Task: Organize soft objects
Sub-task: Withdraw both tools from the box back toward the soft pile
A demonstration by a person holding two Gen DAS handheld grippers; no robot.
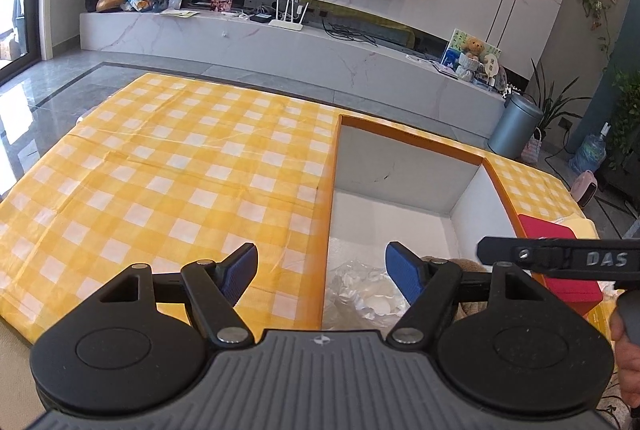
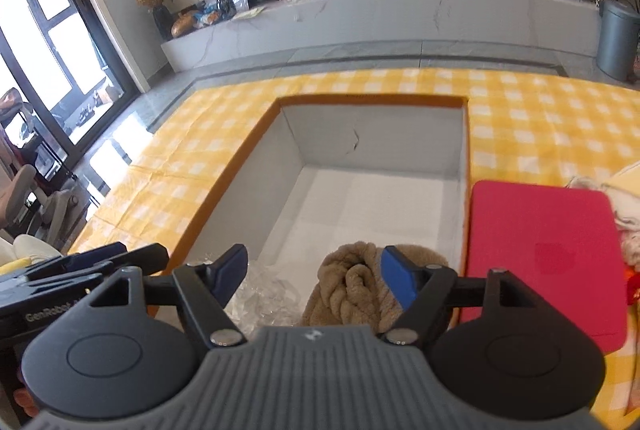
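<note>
Item: my right gripper and left gripper, both wide, empty above box; brown towel inside may snag my pad.

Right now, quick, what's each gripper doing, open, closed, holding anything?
Left gripper: open, holding nothing, over the box edge.
Right gripper: open, holding nothing, above the brown towel in the box.

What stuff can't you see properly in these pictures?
- Brown fuzzy cloth in the box: right wrist view, its near part is hidden behind the right gripper.
- Crinkly clear plastic: left wrist view, partly behind the left gripper.
- Pale fabric: cut off by the right edge.
</note>
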